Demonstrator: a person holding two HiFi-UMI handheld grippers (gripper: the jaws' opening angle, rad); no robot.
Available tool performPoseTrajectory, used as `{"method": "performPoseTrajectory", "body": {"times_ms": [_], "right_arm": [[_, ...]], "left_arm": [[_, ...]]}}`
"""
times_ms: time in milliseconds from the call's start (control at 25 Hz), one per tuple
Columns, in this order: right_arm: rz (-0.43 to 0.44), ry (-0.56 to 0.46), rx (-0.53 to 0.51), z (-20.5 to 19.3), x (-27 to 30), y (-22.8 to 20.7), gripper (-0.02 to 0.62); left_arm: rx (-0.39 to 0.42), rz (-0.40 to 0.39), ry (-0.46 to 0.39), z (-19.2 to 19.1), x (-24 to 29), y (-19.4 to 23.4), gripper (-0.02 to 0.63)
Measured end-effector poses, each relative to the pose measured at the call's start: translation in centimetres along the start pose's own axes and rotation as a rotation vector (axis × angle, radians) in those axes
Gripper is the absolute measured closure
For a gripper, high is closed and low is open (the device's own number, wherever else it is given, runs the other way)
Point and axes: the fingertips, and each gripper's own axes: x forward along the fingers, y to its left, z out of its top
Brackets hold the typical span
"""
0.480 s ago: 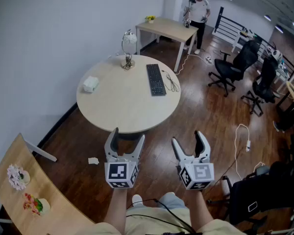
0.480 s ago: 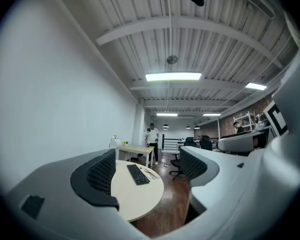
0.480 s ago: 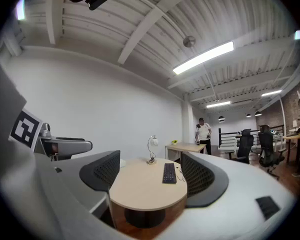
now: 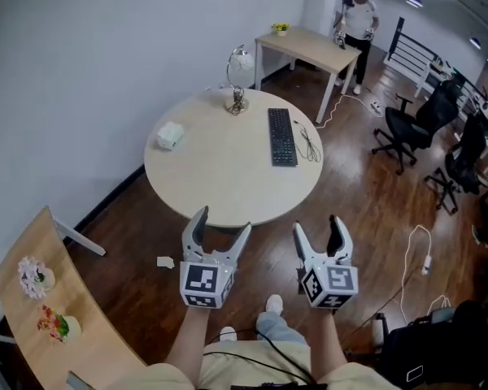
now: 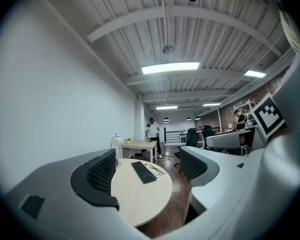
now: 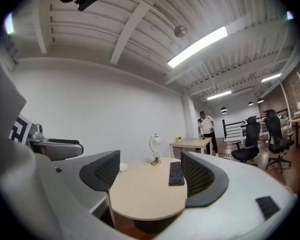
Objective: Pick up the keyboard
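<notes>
1. Round table (image 4: pixel 220 187), pale tabletop, on a dark wood floor (image 4: pixel 146 283). White wall behind it.
2. Keyboard (image 4: pixel 282 136): black, flat on the tabletop, in the right half and towards the far edge. Its long side runs from the near edge towards the far edge. No gripper touches it.
3. Thin dark cable (image 4: pixel 308 144) in loose loops, just beside the keyboard's right side, close to the tabletop's right edge.
4. Desk lamp (image 4: pixel 237 80) upright at the far edge of the tabletop. Small white packet (image 4: pixel 170 135) near the left edge, well apart from the keyboard.
5. Left gripper (image 4: pixel 222 224): jaws wide apart, nothing between the pads. Held level over the floor, just short of the tabletop's near edge. Its own view shows the table and keyboard beyond the open gap.
6. Right gripper (image 4: pixel 317 227): jaws spread wide, also empty. Beside the left one, short of the near edge, over the floor. In its view the keyboard sits far off, by the right pad's inner edge.
7. Background: rectangular desk (image 4: pixel 309 43) past the round table, with a person (image 4: pixel 360 13) standing at its far end. Black office chairs (image 4: pixel 413 120) to the right.
8. White scrap (image 4: pixel 165 262) on the floor, left of the left gripper. Curved wooden counter (image 4: pixel 32 250) at lower left, with small flower pieces on it.
</notes>
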Motion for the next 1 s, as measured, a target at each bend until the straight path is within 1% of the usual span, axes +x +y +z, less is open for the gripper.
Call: {"method": "performPoseTrajectory", "body": {"times_ms": [80,160,240,320,360,480,600,640,760,840,1000], "right_arm": [[0.046,-0.011,0.029,0.8,2.6,-0.7,0.187],[0.099,-0.03,0.024,2.1,5.1,-1.6,0.187],[0.136,-0.042,-0.036,3.2,7.3,-2.9,0.187],[0.149,-0.045,-0.102,3.9,8.7,-4.8,0.187],[0.15,-0.045,-0.12,4.0,9.2,-5.9,0.187],[0.141,-0.032,-0.149,3.6,10.5,-9.1,0.187],[0.106,0.006,-0.223,2.3,11.8,-11.6,0.187],[0.105,0.022,-0.23,1.8,12.4,-12.1,0.187],[0.134,0.058,-0.192,0.3,13.6,-12.8,0.187],[0.136,0.079,-0.158,-0.5,14.3,-13.5,0.187],[0.085,0.108,-0.13,-1.6,16.9,-16.4,0.187]], "left_arm": [[0.03,0.013,0.008,1.2,1.9,0.1,0.213],[0.073,0.046,0.011,2.3,4.2,0.2,0.213],[0.143,0.086,0.017,3.2,7.0,-0.2,0.213],[0.193,0.103,0.02,3.9,9.6,-1.4,0.213],[0.195,0.102,0.016,4.1,10.9,-2.2,0.213],[0.165,0.087,0.013,3.9,13.8,-4.3,0.213],[0.167,0.069,0.045,2.8,15.7,-5.6,0.213],[0.17,0.068,0.06,2.3,16.3,-5.5,0.213],[0.133,0.085,0.096,0.9,17.9,-4.3,0.213],[0.107,0.093,0.103,0.0,19.3,-3.3,0.213],[0.11,0.057,0.1,-0.8,23.6,-2.9,0.213]]}}
